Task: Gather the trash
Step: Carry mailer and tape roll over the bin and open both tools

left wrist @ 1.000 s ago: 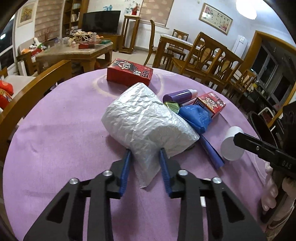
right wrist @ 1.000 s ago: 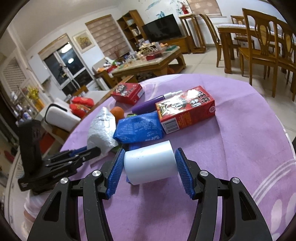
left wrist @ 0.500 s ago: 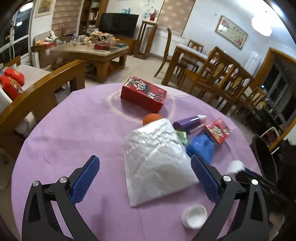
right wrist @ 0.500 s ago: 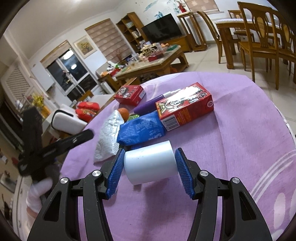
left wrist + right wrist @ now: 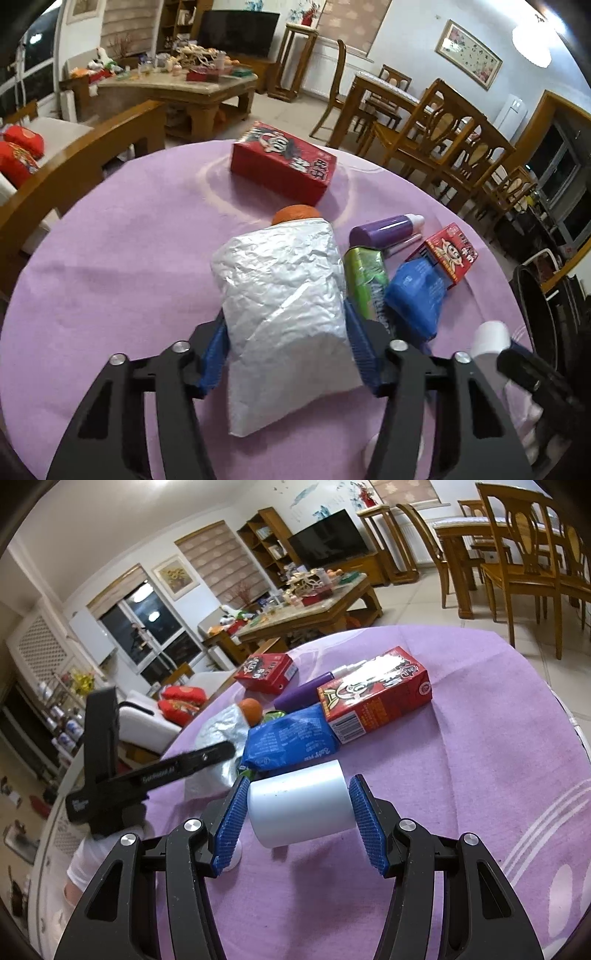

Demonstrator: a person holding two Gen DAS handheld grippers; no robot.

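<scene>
A crinkled silver foil bag (image 5: 284, 306) lies on the purple tablecloth (image 5: 110, 258). My left gripper (image 5: 286, 347) straddles its near half. The jaws are closing and both blue pads touch the bag's sides. My right gripper (image 5: 297, 812) is shut on a white cup (image 5: 299, 808) lying sideways, with one pad on each end. The left wrist view shows that cup (image 5: 491, 338) at the right edge. A blue packet (image 5: 288, 742) and a red carton (image 5: 376, 694) lie just beyond the cup.
Behind the bag sit an orange (image 5: 295, 214) and a red box (image 5: 282, 166). To the bag's right lie a purple bottle (image 5: 384, 229) and a green packet (image 5: 365, 280). A white lid (image 5: 234, 856) rests under my right gripper. Wooden chairs ring the table.
The left gripper let go of the bag's corner, opened wide, then came forward and closed across the bag's width. The right gripper kept still with the cup.
</scene>
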